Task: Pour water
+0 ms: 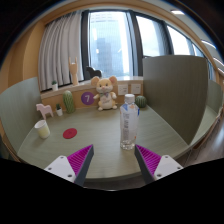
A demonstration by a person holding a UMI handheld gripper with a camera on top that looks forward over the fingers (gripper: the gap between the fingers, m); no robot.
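A clear plastic water bottle (128, 123) with a white cap stands upright on the green table (100, 140), just beyond my fingertips and a little toward the right finger. A white cup (42, 128) stands far off to the left on the same table. My gripper (113, 158) is open, its magenta pads (77, 157) spread wide with nothing between them. The bottle is apart from both fingers.
A red coaster (70, 132) lies left of the bottle. At the table's back stand a plush bear (105, 92), a purple disc (87, 98), a green cactus toy (68, 101) and a small pink figure (45, 110). Green partition walls (172, 88) flank the table; windows lie behind.
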